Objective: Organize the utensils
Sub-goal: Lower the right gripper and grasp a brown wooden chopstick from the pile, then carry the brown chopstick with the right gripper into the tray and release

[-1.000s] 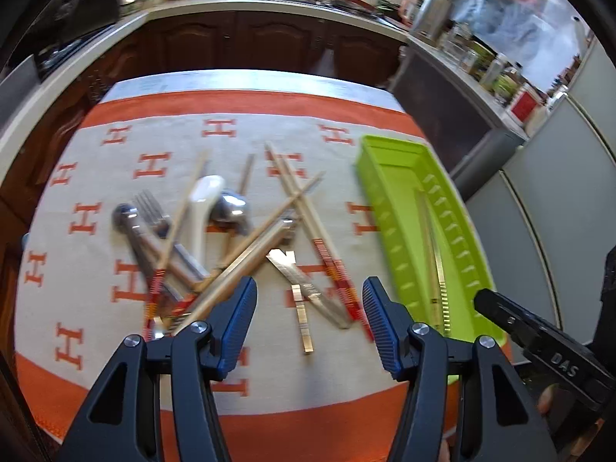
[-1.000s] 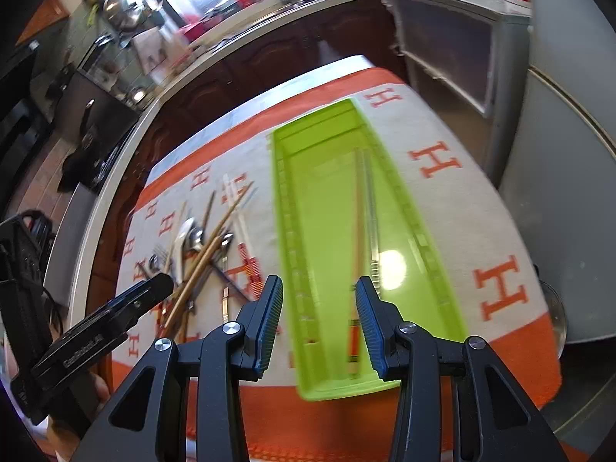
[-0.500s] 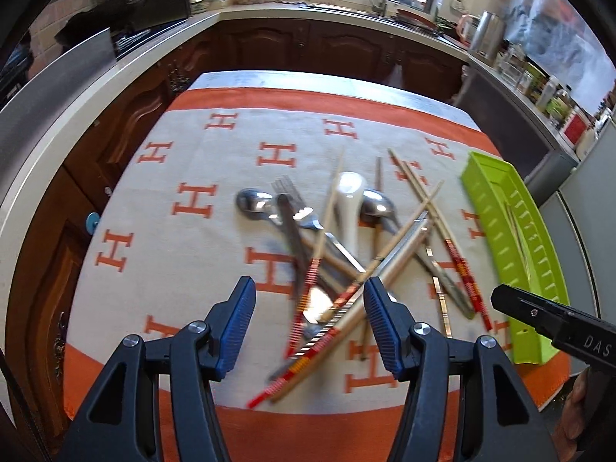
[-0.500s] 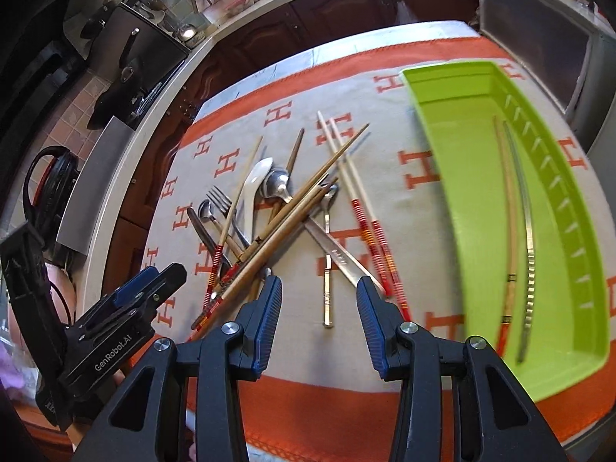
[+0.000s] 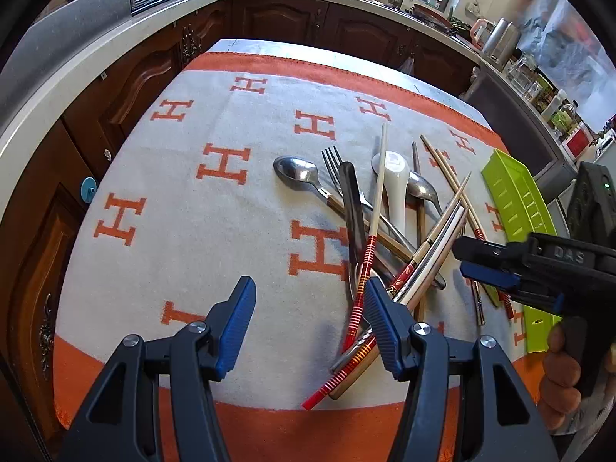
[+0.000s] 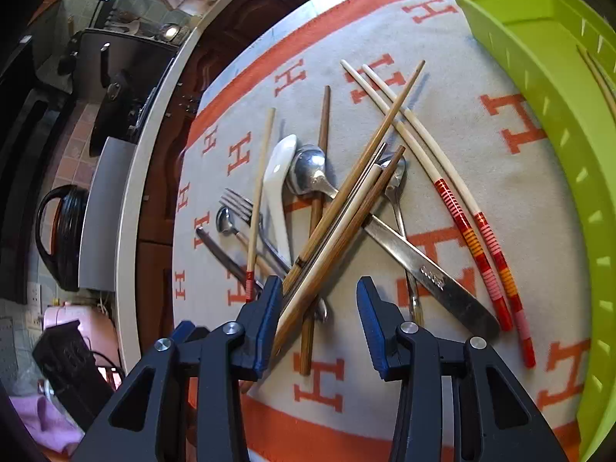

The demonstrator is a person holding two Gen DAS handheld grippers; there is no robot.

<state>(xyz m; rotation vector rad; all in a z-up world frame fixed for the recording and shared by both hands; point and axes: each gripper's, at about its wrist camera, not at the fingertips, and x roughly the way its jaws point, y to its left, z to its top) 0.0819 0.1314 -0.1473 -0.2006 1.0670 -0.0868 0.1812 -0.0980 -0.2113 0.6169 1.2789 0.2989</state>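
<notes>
From my left wrist view, the left gripper [image 5: 308,321] jaws stand apart, empty; the utensil pile [image 5: 385,231] lies at one o'clock, the green tray [image 5: 516,208] at two. "DAS" marks the right gripper [image 5: 487,265].

Right wrist view: jaws apart around nothing, chopsticks [image 6: 454,196] running eleven to five; two sticks show in the tray.
</notes>
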